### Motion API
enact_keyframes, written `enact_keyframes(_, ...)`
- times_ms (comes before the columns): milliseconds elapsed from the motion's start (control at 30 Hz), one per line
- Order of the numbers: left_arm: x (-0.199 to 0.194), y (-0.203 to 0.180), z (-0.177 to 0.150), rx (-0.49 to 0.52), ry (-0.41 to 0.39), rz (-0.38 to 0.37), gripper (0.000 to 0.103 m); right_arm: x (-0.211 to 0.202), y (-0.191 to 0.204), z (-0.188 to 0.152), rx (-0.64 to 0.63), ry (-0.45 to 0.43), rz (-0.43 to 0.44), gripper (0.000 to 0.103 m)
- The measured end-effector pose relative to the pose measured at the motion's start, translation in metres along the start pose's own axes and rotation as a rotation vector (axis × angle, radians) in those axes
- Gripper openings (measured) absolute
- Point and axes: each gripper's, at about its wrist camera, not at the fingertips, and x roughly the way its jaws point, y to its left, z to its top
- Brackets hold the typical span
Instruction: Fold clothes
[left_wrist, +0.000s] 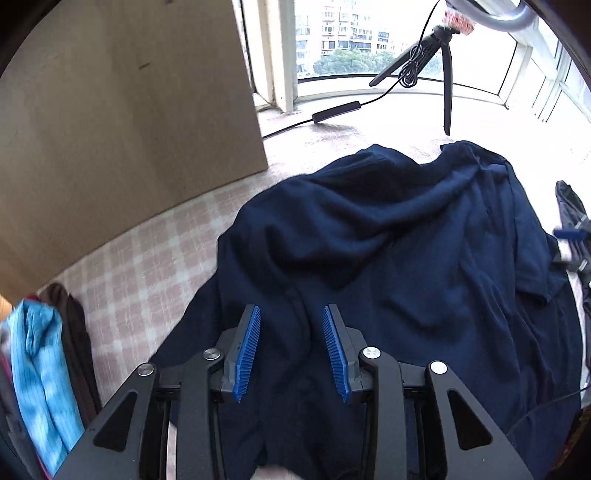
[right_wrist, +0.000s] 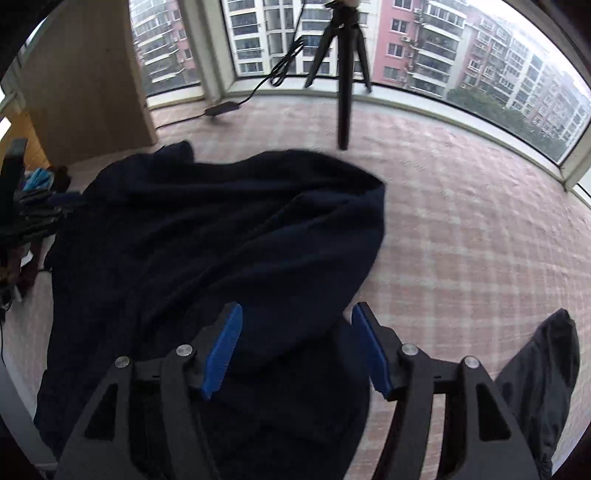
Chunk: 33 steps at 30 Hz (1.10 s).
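Checked cloth (right_wrist: 461, 229) is covering the surface, reaching to the window (right_wrist: 461, 55). Navy garment (left_wrist: 388, 258) is lying rumpled on the cloth, bunched in folds, filling the middle of both views. Wooden panel (left_wrist: 122, 129) is standing at left. Tripod (right_wrist: 345, 74) is standing beyond the garment, near the window. Blue cloth (left_wrist: 40, 369) is lying at the left edge; a dark cloth (right_wrist: 543, 369) is lying right of the garment. Left claw (left_wrist: 291, 350) is sitting spread over the garment's near part, pinching nothing. Right claw (right_wrist: 295, 350) is sitting spread wider over the garment's near edge.
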Motion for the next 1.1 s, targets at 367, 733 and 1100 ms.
enact_keyframes(367,-0.089,0.046,-0.081,-0.053,-0.03,0.055,0.034,-0.022,-0.023,-0.006,-0.032,-0.059,-0.084,0.001)
enact_keyframes(733,-0.147,0.048,-0.165,-0.079,-0.021,0.035,0.034,-0.015,0.032,-0.025,-0.114,-0.048,-0.058,0.069)
enact_keyframes(1100,-0.22,0.064,-0.23,-0.126,-0.06,0.106,0.034,-0.02,-0.005,-0.021,0.01,-0.026,-0.034,0.003)
